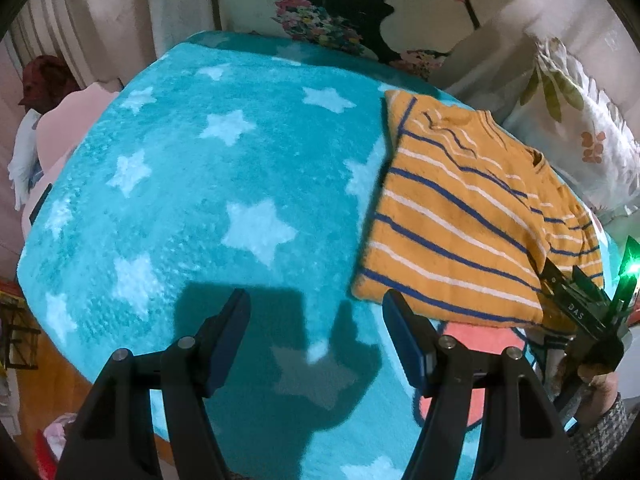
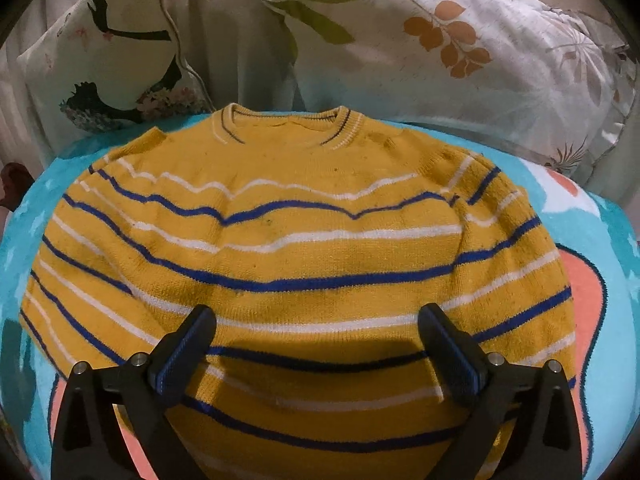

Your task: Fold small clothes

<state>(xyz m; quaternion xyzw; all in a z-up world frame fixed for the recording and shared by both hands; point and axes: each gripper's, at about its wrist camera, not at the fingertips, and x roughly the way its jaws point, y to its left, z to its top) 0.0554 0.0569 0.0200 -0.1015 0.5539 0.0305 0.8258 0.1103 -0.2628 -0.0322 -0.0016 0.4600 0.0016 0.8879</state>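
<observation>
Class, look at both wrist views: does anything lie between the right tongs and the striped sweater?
Nothing visible does. The right tongs hang open directly over the yellow striped sweater, which lies flat on the blue star blanket.

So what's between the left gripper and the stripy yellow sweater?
Only bare blue star blanket; the left wrist view shows the left gripper just beside the sweater.

The sweater [image 2: 304, 248] lies flat on the blanket [image 1: 192, 184], its collar at the far side, toward the pillows [image 2: 460, 60], and its hem at the near side. The pillows stand behind the blanket along its far edge. The right gripper [image 2: 318, 344] hangs over the lower part of the sweater, one finger on each side of the middle. In the left wrist view, the left gripper [image 1: 316, 320] is over bare blanket, left of the sweater.
</observation>
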